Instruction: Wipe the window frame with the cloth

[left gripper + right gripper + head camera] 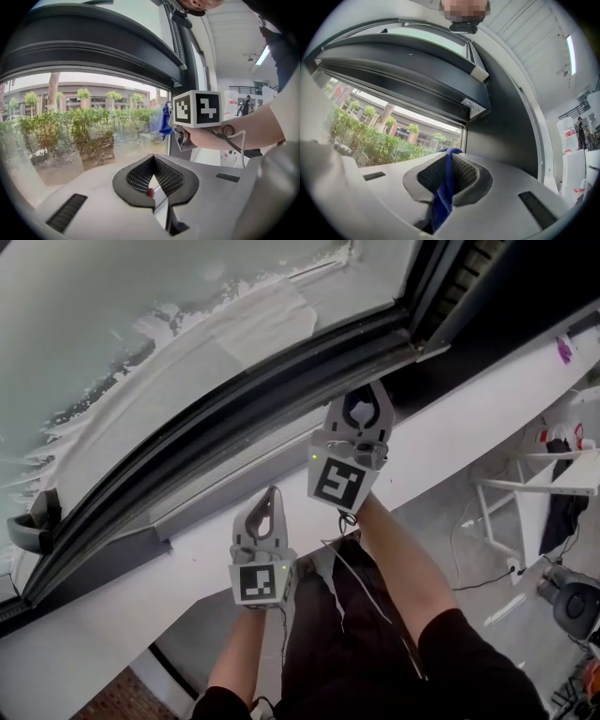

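Cloth (pixel 443 192) is clamped in right gripper (pixel 360 395), the nearer one to window frame (pixel 225 409), which is stretched sideways just ahead; left gripper (pixel 270 495) is closed on nothing.

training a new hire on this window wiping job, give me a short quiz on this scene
1. Which claw holds the cloth? A: left. B: right. C: neither.
2. True or false: the left claw holds a sponge.
3. Fill in: the cloth's colour is ____.

Key
1. B: the right claw is shut on it.
2. False: its jaws are together on nothing.
3. Blue.
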`<state>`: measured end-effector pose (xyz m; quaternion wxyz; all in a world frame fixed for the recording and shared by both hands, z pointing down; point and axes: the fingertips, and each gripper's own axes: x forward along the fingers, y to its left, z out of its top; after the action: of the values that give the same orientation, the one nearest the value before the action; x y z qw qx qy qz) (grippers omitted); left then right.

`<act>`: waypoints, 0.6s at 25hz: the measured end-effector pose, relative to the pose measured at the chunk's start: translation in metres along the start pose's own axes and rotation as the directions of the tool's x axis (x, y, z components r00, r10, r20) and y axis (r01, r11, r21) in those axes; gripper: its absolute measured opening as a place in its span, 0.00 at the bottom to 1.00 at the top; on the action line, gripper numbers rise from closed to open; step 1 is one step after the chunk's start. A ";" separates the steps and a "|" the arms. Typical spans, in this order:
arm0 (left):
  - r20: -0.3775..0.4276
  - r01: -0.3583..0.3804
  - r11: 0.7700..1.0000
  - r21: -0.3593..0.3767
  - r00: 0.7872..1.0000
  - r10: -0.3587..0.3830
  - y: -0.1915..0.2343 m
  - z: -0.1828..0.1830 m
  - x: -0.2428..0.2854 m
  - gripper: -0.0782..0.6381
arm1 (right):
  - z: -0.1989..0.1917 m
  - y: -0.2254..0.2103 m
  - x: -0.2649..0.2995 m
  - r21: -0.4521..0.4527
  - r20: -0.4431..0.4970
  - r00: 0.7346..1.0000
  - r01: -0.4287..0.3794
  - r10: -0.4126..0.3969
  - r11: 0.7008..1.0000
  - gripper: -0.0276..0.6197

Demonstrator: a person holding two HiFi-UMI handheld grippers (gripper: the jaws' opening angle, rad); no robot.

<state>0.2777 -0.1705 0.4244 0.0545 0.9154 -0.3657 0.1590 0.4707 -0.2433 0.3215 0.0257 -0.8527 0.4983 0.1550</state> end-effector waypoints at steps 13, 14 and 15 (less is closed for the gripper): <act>0.087 0.058 0.998 -0.018 0.995 -0.056 -0.020 -0.003 0.013 0.11 | -0.023 0.008 -0.009 -0.162 -0.056 0.994 -0.103 0.095 0.981 0.08; 0.087 0.061 0.998 -0.017 0.994 -0.060 -0.022 -0.003 0.013 0.12 | -0.024 0.008 -0.009 -0.171 -0.062 0.993 -0.108 0.099 0.979 0.08; 0.087 0.067 0.998 -0.016 0.994 -0.065 -0.024 -0.004 0.012 0.11 | -0.026 0.008 -0.010 -0.175 -0.066 0.993 -0.110 0.099 0.978 0.08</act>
<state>0.3015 -0.1604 0.4325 0.0523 0.9325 -0.3388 0.1138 0.4652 -0.2441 0.3500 -0.0731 -0.8282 0.5271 0.1760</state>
